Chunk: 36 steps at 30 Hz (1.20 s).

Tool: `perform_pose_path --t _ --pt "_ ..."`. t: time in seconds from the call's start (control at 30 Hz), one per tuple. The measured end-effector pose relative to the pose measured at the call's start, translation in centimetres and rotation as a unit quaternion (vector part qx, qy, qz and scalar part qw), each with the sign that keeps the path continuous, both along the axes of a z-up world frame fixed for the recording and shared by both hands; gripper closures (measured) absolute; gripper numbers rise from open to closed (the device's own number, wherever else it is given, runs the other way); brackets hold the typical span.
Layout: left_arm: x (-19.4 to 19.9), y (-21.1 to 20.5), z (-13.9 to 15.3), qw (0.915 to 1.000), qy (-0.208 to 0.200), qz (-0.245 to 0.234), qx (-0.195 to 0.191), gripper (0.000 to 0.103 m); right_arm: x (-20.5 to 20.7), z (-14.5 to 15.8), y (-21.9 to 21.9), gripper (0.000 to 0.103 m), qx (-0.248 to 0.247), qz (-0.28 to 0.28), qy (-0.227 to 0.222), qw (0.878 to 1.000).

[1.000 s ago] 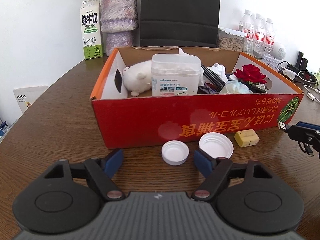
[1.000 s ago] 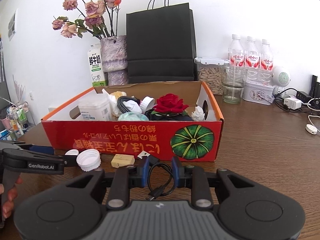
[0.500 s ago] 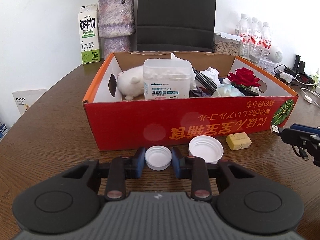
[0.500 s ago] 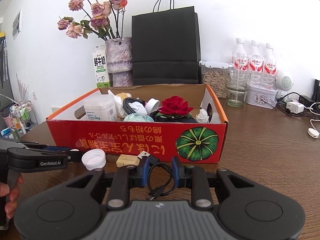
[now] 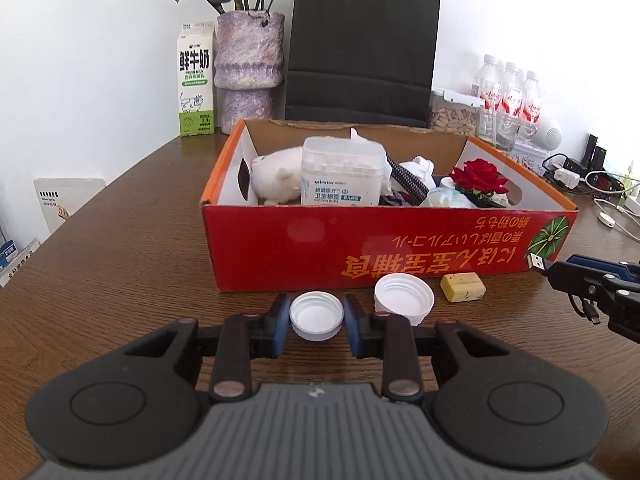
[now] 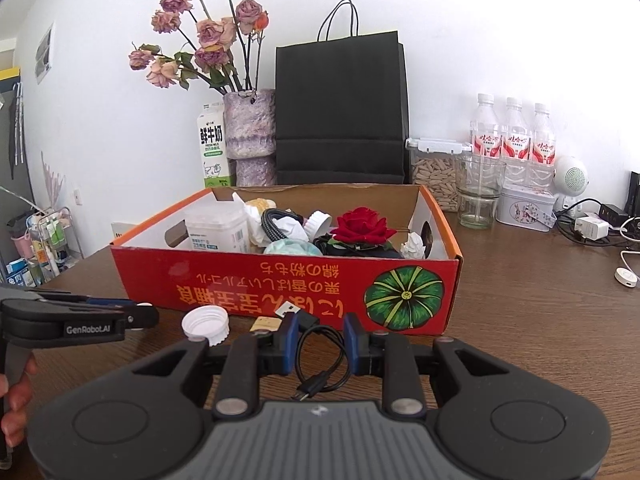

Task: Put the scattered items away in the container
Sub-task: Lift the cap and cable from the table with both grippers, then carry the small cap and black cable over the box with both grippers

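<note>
A red cardboard box (image 5: 304, 248) stands on the wooden table, filled with a cotton-bud tub, a white plush toy, a red rose and other items. My left gripper (image 5: 316, 318) is shut on a small white cap (image 5: 316, 315), lifted in front of the box. A larger white cap (image 5: 404, 298) and a yellow block (image 5: 463, 286) lie on the table by the box's front wall. My right gripper (image 6: 320, 342) is shut on a coiled black USB cable (image 6: 320, 364) in front of the box (image 6: 248, 280); it shows at the right edge of the left wrist view (image 5: 588, 280).
Behind the box stand a milk carton (image 5: 195, 80), a vase of dried roses (image 5: 248, 68), a black paper bag (image 5: 360, 44) and water bottles (image 5: 508, 96). Chargers and cables (image 6: 592, 228) lie at the far right.
My left gripper closed on the small white cap and lifted it, rising with it. My right gripper rose a little, still holding the cable.
</note>
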<state>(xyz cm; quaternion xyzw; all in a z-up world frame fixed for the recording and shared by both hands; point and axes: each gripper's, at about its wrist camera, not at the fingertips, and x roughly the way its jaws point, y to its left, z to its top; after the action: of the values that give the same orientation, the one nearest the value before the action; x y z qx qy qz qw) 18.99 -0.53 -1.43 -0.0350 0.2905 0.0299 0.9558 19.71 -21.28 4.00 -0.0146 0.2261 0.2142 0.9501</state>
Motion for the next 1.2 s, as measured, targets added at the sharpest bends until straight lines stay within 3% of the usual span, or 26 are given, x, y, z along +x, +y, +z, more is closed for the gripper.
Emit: perform_pose_path --t 0.67,0.97,1.2 --pt "-2.0 -1.2 6.5 0.9949 -0.095 -0.031 -0.009 0.074 -0.6 4.8 -0.4 0.08 0.017 -0.009 -0.06 0.998" --pt "0.8 -1.9 9.8 0.9891 -0.141 -0.04 -0.019 0.074 2.6 8.2 0.1 0.08 0.033 -0.015 -0.092 0.995" --pt "4.6 -2.8 10.4 0.9869 -0.147 -0.06 -0.027 0.073 6.1 8.7 1.4 0.08 0.04 -0.014 -0.094 0.995"
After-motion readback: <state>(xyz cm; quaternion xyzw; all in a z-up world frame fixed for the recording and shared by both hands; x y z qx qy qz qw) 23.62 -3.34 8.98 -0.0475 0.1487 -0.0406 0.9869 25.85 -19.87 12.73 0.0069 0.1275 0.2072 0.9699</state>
